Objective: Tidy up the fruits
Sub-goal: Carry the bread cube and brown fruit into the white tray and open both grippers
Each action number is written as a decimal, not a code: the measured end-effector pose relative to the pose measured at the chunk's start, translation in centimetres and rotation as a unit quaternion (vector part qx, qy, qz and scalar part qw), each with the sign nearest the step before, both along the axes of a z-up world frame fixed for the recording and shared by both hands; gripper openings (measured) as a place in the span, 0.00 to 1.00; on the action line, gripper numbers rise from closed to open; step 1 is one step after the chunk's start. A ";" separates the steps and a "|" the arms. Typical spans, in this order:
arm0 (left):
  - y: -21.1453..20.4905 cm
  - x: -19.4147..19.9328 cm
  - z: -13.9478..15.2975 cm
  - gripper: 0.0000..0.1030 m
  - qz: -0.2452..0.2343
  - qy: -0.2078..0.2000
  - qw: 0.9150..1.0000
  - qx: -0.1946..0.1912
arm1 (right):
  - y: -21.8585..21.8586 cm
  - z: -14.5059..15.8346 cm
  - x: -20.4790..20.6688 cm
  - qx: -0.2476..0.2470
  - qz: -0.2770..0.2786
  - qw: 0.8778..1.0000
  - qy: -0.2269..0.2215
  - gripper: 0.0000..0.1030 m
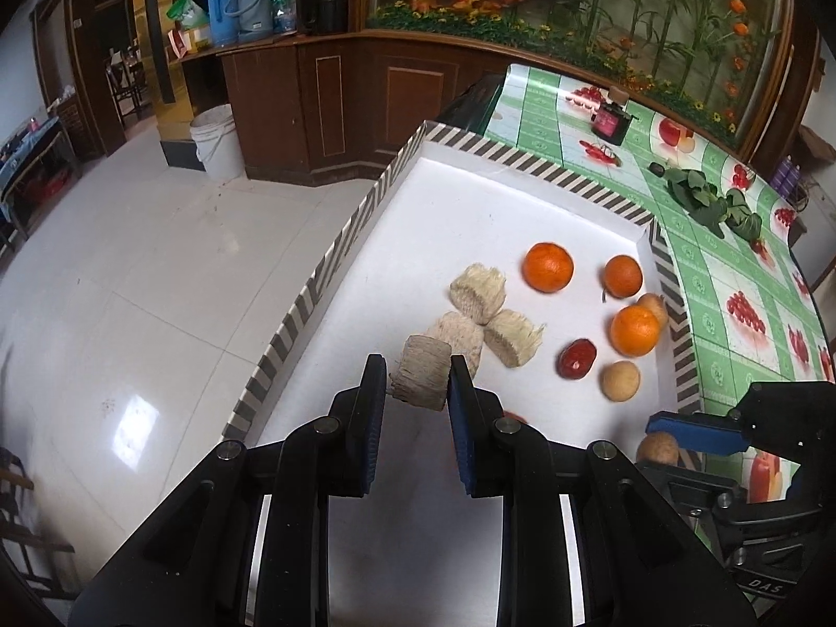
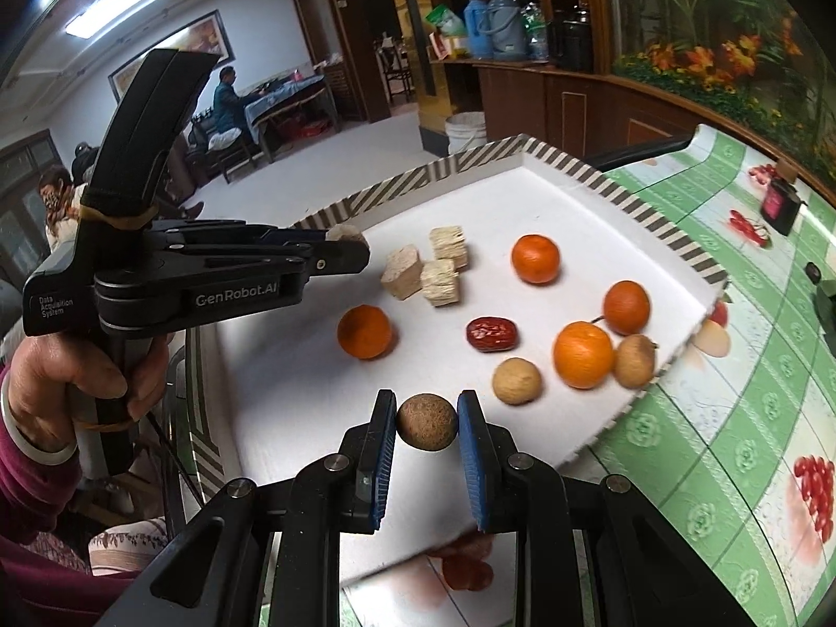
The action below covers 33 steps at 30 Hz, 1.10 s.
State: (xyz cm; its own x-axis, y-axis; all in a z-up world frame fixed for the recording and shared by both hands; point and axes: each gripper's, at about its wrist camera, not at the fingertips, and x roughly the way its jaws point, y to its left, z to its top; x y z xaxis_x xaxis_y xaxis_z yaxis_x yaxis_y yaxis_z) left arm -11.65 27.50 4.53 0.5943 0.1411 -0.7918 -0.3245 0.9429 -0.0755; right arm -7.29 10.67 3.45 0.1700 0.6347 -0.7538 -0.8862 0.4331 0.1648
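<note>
A white tray (image 1: pixel 470 209) with a striped rim holds several oranges (image 1: pixel 547 266), a red date (image 1: pixel 576 358), brown longans (image 1: pixel 619 380) and three beige fibrous blocks (image 1: pixel 478 287). My left gripper (image 1: pixel 416 384) is shut on a fourth beige block (image 1: pixel 420 379), held just above the tray near the other blocks. In the right wrist view my right gripper (image 2: pixel 427 426) is shut on a round brown longan (image 2: pixel 427 420) over the tray's near edge (image 2: pixel 601 433). The left gripper (image 2: pixel 347 243) shows at the left, a hand around its handle.
The tray rests on a table with a green fruit-print cloth (image 1: pixel 731 282). Green leaves (image 1: pixel 710 201) and a small dark jar (image 1: pixel 608 123) lie on the cloth beyond the tray. A white bucket (image 1: pixel 217 141) stands on the tiled floor. People sit far back in the room (image 2: pixel 227 99).
</note>
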 end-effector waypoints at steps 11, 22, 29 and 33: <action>0.1 -0.1 -0.7 0.22 0.003 0.011 1.000 0.002 | 1.2 -0.7 0.5 -0.012 0.010 1.000 0.005 0.22; -0.1 -0.1 -1.3 0.22 0.004 0.017 1.000 -0.004 | 1.8 -1.5 0.6 -0.025 0.002 1.000 -0.004 0.22; -0.1 0.0 -1.7 0.22 0.005 0.023 1.000 -0.006 | 2.0 -2.0 0.8 -0.033 -0.007 0.999 -0.011 0.22; -0.2 0.0 -1.8 0.22 0.005 0.027 1.000 -0.003 | 2.2 -2.0 0.8 -0.037 -0.010 0.999 -0.019 0.23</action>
State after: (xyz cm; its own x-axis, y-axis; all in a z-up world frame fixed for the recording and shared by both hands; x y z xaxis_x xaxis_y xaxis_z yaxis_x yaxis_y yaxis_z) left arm -11.67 27.27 2.74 0.5490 0.1421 -0.8237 -0.3370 0.9394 -0.0625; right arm -6.51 12.89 1.40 0.2110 0.5735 -0.7916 -0.8820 0.4607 0.0987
